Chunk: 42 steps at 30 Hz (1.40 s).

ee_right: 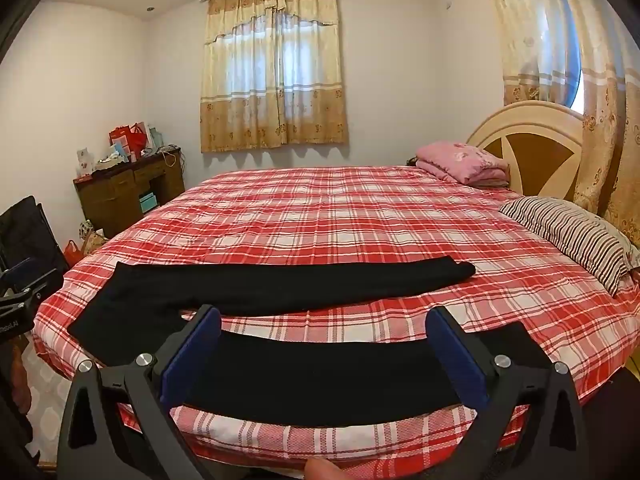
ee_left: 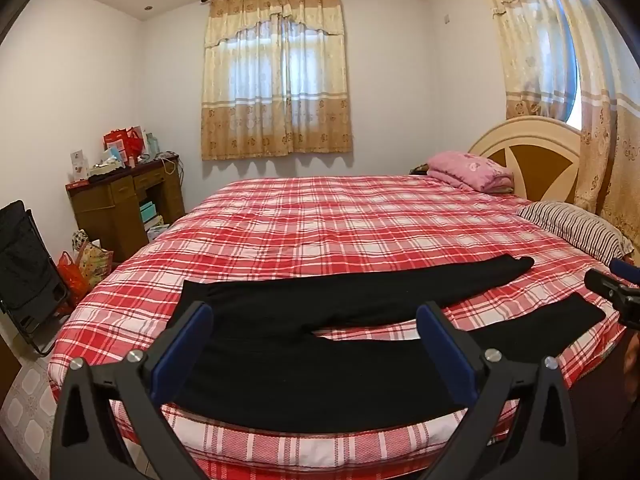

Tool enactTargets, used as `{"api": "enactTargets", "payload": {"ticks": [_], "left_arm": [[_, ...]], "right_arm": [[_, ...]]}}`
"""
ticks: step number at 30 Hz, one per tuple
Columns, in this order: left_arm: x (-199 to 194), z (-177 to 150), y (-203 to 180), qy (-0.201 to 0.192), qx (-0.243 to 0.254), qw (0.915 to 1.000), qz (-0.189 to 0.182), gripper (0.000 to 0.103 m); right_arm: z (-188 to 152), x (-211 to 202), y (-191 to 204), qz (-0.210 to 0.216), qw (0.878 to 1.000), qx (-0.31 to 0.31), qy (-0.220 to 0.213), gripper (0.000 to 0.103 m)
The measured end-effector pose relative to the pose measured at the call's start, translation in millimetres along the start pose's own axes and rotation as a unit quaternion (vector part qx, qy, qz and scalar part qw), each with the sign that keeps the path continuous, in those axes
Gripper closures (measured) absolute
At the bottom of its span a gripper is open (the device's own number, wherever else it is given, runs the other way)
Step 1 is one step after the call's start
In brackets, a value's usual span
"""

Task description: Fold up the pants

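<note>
Both tongs hang spread wide and empty at the near bed (ee_left: 320,216) edge. Ahead of my left tongs (ee_left: 316,320) lies the waist end of the black pants (ee_left: 304,364), flat on the plaid cover. Ahead of my right tongs (ee_right: 324,328) runs the nearer leg, the other leg well beyond. I judge the cloth soft, light, limp; I'd pinch waistband and hem.

Both wrist cameras sit low at the near edge of the bed (ee_left: 320,216), tilted slightly down and facing the curtained window (ee_left: 276,76) at 12 o'clock. The left view hangs close over the waist end of the black pants (ee_left: 300,360); the right view over a leg end. Both share the bed, pants, headboard (ee_right: 532,148) at 2 o'clock and cluttered desk (ee_right: 128,188) at 10 o'clock.
</note>
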<state>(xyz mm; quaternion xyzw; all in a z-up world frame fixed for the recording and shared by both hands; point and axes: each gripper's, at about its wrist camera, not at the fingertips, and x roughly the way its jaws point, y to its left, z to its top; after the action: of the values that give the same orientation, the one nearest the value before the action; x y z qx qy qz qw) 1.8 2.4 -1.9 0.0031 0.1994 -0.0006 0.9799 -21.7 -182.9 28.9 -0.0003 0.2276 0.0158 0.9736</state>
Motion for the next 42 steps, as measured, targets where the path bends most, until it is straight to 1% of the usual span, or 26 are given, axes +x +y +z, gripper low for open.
{"api": "enactTargets", "payload": {"ticks": [14, 42], "left_arm": [[3, -2, 6, 0.007, -0.010, 0.9999, 0.001, 0.000], [4, -3, 9, 0.007, -0.013, 0.9999, 0.001, 0.000]], "right_arm": [[0, 4, 4, -0.007, 1.000, -0.003, 0.010, 0.001], [-4, 9, 6, -0.009, 1.000, -0.007, 0.016, 0.001]]}}
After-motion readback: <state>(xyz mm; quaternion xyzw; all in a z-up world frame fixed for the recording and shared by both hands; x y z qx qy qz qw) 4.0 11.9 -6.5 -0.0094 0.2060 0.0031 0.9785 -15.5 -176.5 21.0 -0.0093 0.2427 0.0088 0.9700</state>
